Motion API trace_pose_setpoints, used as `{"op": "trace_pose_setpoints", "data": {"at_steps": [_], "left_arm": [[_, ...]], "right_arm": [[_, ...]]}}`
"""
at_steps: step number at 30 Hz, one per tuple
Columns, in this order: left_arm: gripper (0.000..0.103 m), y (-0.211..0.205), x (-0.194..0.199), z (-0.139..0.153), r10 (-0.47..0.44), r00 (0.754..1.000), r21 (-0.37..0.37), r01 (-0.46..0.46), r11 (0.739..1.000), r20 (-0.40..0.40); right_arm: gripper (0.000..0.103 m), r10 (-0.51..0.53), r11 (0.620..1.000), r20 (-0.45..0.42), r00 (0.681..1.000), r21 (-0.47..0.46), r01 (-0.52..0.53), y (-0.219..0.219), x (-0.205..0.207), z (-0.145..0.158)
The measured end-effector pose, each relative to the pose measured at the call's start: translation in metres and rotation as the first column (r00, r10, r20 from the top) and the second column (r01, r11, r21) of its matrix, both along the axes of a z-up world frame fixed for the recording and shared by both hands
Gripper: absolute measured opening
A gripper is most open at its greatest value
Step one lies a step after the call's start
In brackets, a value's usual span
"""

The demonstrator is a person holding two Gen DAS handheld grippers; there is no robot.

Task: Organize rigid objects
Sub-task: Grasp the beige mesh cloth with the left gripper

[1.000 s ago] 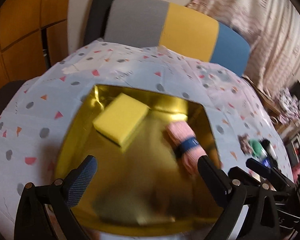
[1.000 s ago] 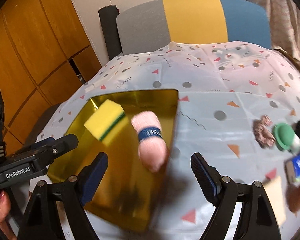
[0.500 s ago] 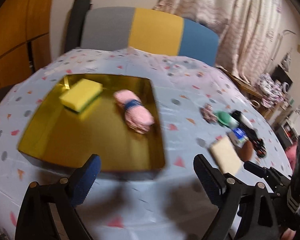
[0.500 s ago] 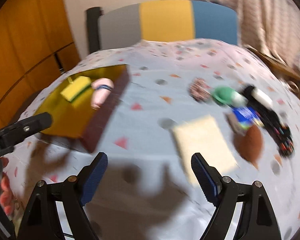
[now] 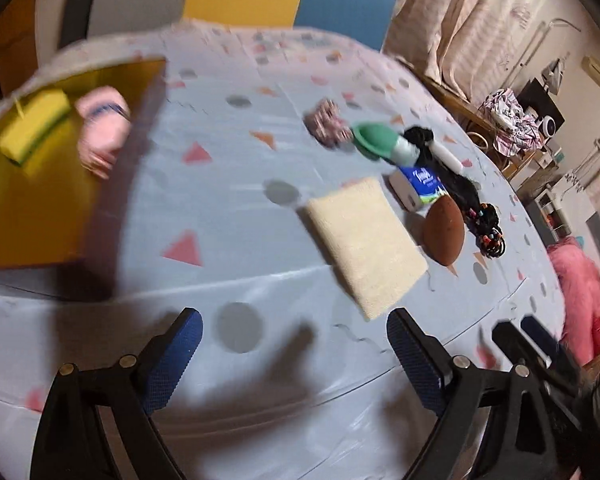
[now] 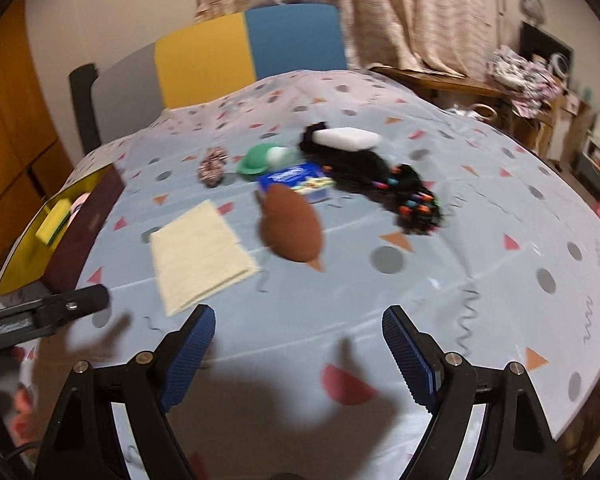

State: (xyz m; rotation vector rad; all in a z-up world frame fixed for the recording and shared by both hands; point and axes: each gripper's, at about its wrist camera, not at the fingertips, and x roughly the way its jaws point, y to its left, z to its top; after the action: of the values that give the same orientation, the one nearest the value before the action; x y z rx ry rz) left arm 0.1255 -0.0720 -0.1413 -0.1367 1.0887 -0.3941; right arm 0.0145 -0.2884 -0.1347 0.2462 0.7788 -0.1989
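Observation:
My left gripper (image 5: pixel 293 316) is open and empty over bare tablecloth, with a cream cloth pad (image 5: pixel 364 240) just beyond its right finger. The right gripper (image 6: pixel 299 312) is also open and empty, short of the brown oval object (image 6: pixel 292 228) and the cream pad (image 6: pixel 200 252). Behind them lie a blue-and-white pack (image 6: pixel 296 178), a green-capped item (image 6: pixel 258 160), a patterned scrunchie (image 6: pixel 214 168), a white block (image 6: pixel 346 138) and a black bundle with coloured beads (image 6: pixel 416 204). At the left, the gold tray (image 5: pixel 28 208) holds a yellow sponge (image 5: pixel 34 126) and a pink roll (image 5: pixel 100 128).
A patterned tablecloth (image 5: pixel 228 216) covers the round table, and a grey, yellow and blue chair back (image 6: pixel 220 56) stands behind it. Curtains and cluttered furniture fill the right background. A pink fluffy thing (image 5: pixel 580 292) sits off the table's right edge.
Both grippers have swept right, away from the gold tray and toward the cluster of loose objects. The tray has slid to the left edge of both views. Nothing was picked up.

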Motion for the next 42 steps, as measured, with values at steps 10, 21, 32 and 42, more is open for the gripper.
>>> {"op": "trace_pose_setpoints", "data": {"at_steps": [10,21,32,42], "left_arm": [[0.097,-0.055,0.033,-0.011,0.053,0.998,0.060,-0.054,0.997,0.014],[0.099,-0.104,0.052,-0.026,0.017,0.997,0.209,-0.033,0.977,0.078],[0.045,-0.068,0.036,-0.023,0.024,0.984,0.124,-0.046,0.991,0.175],[0.033,-0.037,0.032,-0.024,0.066,0.995,-0.104,-0.058,0.993,0.075]], "right_arm": [[0.086,-0.069,0.996,0.033,0.997,0.064,0.067,-0.037,-0.021,-0.005],[0.087,-0.110,0.989,0.040,0.993,0.104,0.106,-0.060,-0.029,-0.011],[0.088,-0.053,0.996,0.048,0.997,0.079,0.049,-0.056,-0.001,-0.012],[0.088,0.072,0.997,0.033,0.997,-0.019,-0.071,-0.028,0.067,-0.011]]}}
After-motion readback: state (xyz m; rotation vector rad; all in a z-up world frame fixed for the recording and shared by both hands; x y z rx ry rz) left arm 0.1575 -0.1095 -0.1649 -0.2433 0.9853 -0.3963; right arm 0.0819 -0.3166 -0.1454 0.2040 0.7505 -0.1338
